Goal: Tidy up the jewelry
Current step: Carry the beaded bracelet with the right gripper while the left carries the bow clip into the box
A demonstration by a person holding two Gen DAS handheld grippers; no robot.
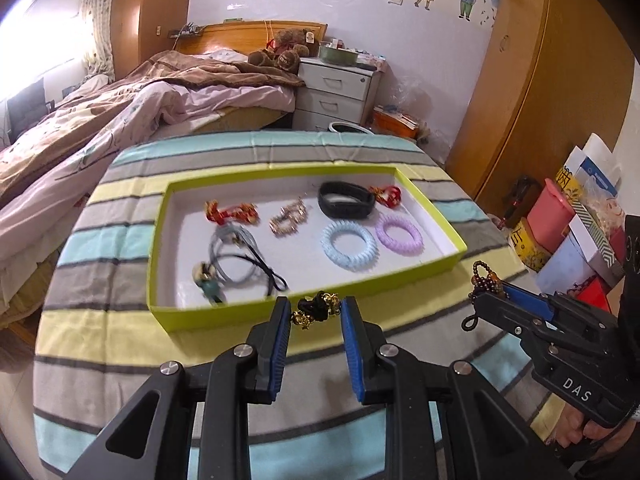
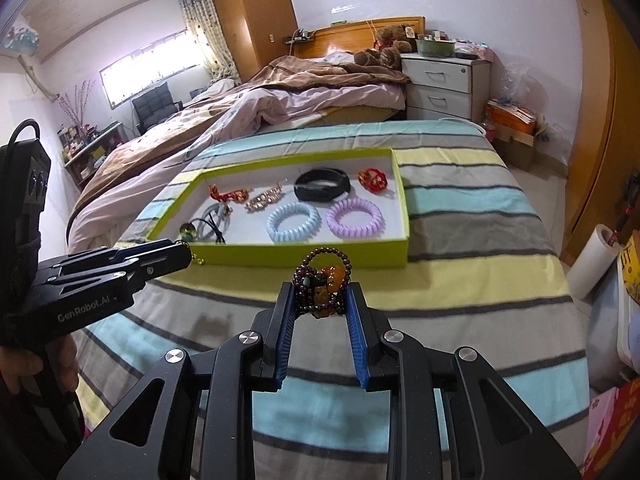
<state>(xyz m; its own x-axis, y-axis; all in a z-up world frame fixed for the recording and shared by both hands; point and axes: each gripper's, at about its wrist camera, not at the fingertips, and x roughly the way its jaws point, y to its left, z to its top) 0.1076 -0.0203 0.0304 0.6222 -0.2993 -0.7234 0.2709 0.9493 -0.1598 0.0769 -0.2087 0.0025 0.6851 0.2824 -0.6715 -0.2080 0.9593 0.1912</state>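
Most of the jewelry already lies in the green tray (image 1: 454,258), which sits ahead of both grippers on the striped cloth (image 1: 120,320). Inside it, from left to right of the left gripper's line of sight: a red-gold ornament (image 1: 230,213), a grey cord loop (image 1: 230,254) with a pendant at its near end, a gold link bracelet (image 1: 288,218), a blue coil band (image 1: 349,245), a black band (image 1: 346,200), a purple coil band (image 1: 399,234) and a second red ornament (image 1: 386,195).

Two pieces remain outside the tray, both in hand.

- The left gripper (image 1: 316,312) is partly closed on a black-and-gold charm bracelet (image 1: 316,308), pinched at the fingertips just short of the tray's near wall.
- The right gripper (image 2: 322,294) is partly closed on a dark bead bracelet (image 2: 326,280) with amber-coloured stones, held at the fingertips short of the tray's near wall, nearer its right end.

Judged from this, the task is near its end: each held piece has yet to be carried over the wall and released. Bare tray floor shows along the near side.
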